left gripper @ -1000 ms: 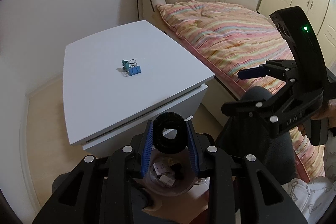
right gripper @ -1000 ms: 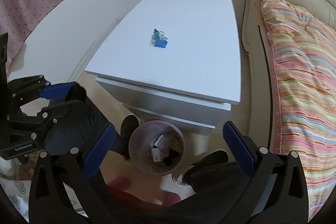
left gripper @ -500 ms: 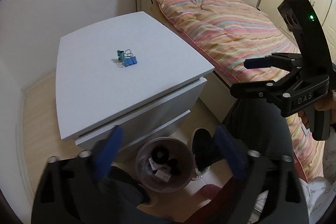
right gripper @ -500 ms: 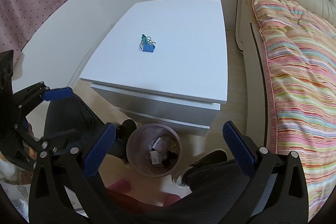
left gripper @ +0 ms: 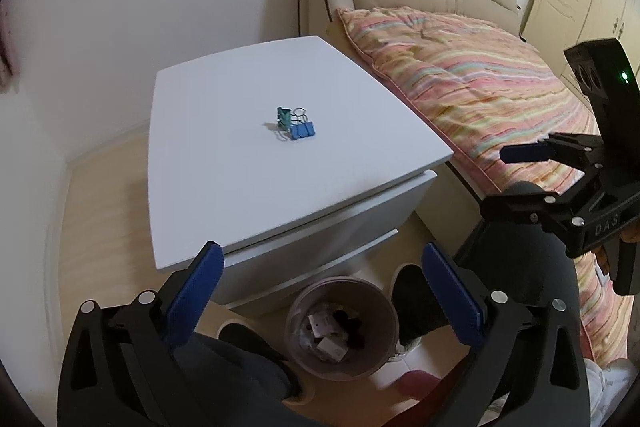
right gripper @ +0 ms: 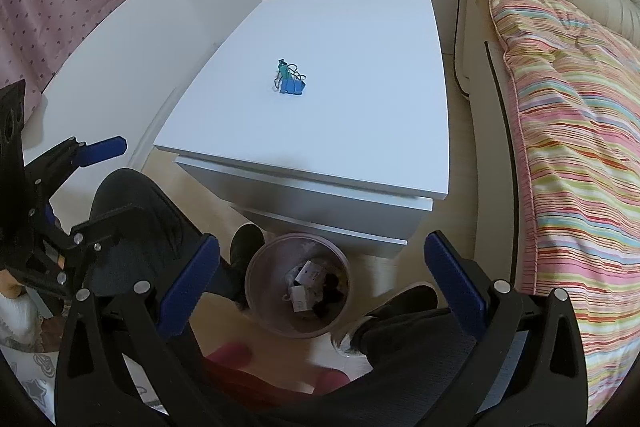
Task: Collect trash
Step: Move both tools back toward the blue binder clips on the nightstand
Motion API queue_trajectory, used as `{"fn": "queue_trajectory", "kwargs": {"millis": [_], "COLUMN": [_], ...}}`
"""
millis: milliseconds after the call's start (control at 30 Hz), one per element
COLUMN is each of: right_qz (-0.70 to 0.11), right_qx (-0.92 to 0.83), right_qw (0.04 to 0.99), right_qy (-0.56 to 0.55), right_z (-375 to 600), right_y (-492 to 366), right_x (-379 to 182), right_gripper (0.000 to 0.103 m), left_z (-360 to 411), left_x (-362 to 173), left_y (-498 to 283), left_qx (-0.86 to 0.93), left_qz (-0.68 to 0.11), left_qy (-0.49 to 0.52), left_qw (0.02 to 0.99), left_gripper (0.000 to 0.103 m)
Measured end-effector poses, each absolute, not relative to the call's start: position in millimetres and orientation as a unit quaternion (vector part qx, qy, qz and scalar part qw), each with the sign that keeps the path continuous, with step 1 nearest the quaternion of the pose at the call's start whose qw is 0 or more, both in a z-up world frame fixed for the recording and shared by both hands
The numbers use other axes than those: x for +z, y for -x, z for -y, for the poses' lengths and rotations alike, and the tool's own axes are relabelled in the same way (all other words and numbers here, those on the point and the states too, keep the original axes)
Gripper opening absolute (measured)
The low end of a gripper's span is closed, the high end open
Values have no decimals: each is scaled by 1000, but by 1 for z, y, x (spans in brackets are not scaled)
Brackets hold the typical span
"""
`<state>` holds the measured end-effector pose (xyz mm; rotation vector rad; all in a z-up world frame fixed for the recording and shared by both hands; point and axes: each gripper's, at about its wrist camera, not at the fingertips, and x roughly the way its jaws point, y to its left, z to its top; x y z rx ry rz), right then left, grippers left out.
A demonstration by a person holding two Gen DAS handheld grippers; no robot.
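- Clips [left gripper: 295, 125] sit mid-tabletop [left gripper: 224, 187], touching; bin [left gripper: 342, 329] on the floor, near.
- Both grippers, left [left gripper: 320, 281] and right [right gripper: 322, 273], have fingers apart, empty.
- Best approach: descend straight, straddle both clips.

soft, even indoor light fills both views, bright on the white bench [left gripper: 248, 163] and wall, with no hard glare. the binder clips [right gripper: 289, 79] cast only a faint short shadow. fisheye bending curves the bench edges and bed [right gripper: 576, 147], and black vignette fills the corners. focus is sharp throughout; floor under the bench sits dimmer.
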<state>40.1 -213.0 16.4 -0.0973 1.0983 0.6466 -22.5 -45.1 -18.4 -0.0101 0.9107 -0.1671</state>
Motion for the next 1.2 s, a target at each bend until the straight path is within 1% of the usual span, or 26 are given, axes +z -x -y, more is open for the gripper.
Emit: {"fn": "queue_trajectory", "kwargs": {"millis": [633, 1000, 1200], "right_qz": [-510, -490, -493], "right_qx": [324, 335, 334], "right_qw": [796, 801, 798], "right_qy": [48, 80, 90], "right_z": [187, 163, 154], "right_y": [-63, -94, -108], "right_x": [26, 36, 32], "right_gripper": [100, 100, 100], "left_z": [14, 2, 3], "left_x": [-15, -13, -11], "left_y": [10, -10, -28], "left_qx": [-58, -55, -57], "left_qz": [-435, -434, -435], "left_qy": [36, 40, 36], "left_qw": [898, 899, 898], "left_gripper": [95, 95, 95]}}
